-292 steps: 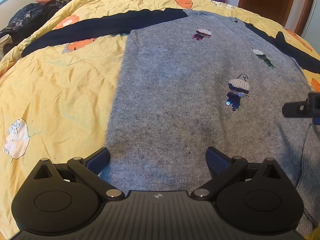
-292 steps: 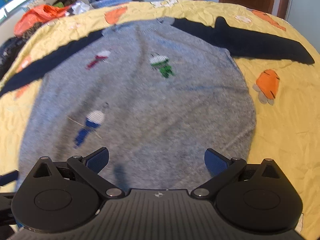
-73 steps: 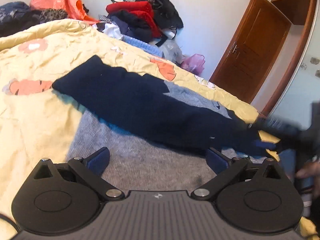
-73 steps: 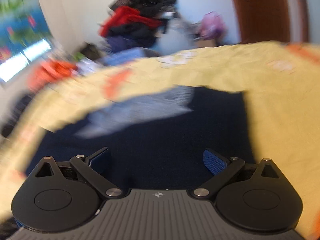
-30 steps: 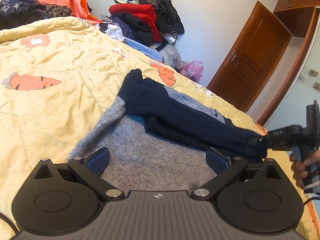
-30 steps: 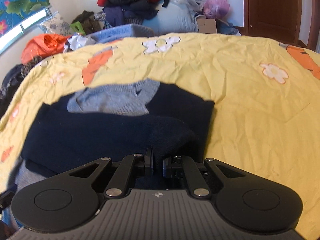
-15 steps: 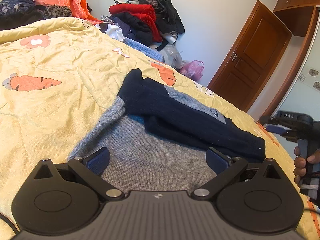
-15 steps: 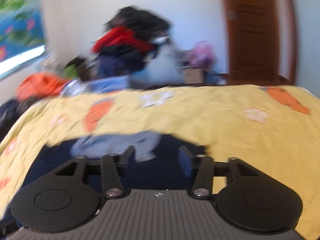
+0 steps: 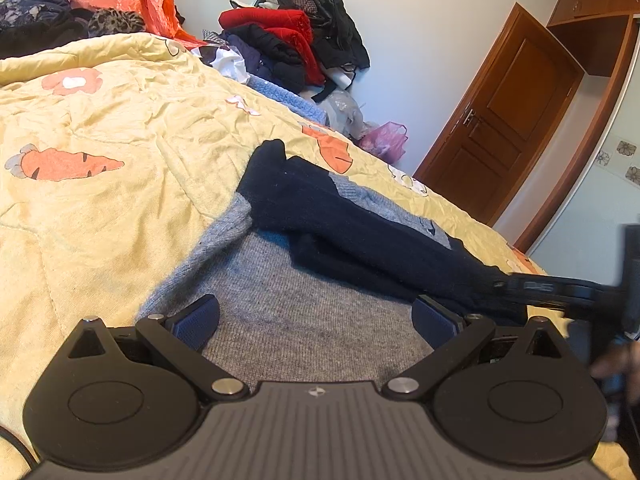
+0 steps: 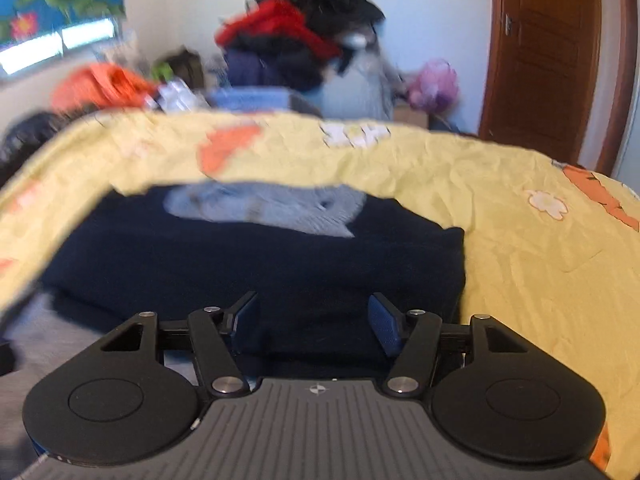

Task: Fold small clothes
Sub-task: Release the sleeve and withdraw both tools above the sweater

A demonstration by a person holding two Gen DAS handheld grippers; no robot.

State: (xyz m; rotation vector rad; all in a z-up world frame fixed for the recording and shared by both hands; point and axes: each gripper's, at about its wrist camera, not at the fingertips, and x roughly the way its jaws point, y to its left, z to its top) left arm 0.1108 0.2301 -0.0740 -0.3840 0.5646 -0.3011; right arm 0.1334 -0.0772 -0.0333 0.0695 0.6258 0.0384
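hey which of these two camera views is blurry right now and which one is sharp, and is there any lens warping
The right wrist view is motion-blurred: the clothes pile and yellow quilt smear, though the right gripper itself stays crisp. The left wrist view is sharp on the grey sweater and its navy sleeves, soft only at the right edge. Both show fisheye bending, plainest in the curved door frame.
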